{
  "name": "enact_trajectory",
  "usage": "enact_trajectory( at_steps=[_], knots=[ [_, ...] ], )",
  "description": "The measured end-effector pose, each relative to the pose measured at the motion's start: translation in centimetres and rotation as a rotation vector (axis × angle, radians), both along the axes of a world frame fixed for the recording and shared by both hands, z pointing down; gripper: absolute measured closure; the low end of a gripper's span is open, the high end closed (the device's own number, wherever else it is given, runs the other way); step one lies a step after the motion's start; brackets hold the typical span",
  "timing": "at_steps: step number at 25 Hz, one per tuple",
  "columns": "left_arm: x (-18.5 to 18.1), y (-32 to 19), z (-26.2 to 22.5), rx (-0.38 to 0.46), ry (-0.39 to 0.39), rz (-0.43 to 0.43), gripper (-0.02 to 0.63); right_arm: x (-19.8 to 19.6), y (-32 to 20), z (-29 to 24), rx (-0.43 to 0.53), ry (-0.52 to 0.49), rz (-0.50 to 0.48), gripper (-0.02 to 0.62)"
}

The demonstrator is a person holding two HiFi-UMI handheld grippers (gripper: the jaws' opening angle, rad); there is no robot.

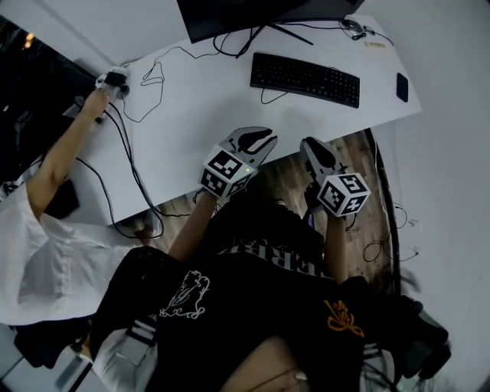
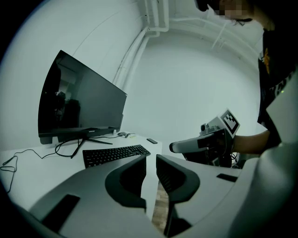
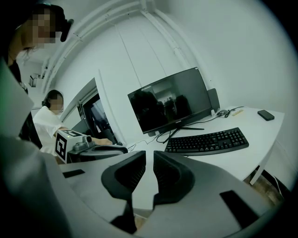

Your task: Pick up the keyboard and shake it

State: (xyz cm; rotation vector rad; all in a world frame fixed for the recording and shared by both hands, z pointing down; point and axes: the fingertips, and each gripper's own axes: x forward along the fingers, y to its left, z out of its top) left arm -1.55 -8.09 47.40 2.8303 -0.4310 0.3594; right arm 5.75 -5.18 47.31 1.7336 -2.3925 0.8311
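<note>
Two tools, left hand-held gripper point(image 1: 259, 142) and right hand-held gripper point(image 1: 311, 147), both empty, jaws narrowly parted. We hold them side by side off desk point(image 1: 191, 107) edge, likely one per keyboard end. Keyboard point(image 1: 305, 79) lies flat ahead of both, well apart; this fits either before lift or after set-down.

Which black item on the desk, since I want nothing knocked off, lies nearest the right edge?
The small flat black phone, alone beside the right edge; the keyboard lies left of it and the monitor stands at the back.
</note>
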Motion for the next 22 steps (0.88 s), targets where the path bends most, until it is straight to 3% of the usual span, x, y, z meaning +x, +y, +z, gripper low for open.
enact_trajectory(
  at_steps=[12, 22],
  knots=[
    [4.9, 8.4, -2.3, 0.023, 0.003, -0.06, 0.561, 4.5, 8.1, -1.6, 0.032, -0.011, -0.039, 0.581],
    [7.4, 17.6, -2.9, 0.031, -0.005, -0.07, 0.571, 6.4, 15.9, -2.5, 0.077, -0.024, -0.076, 0.583]
  ],
)
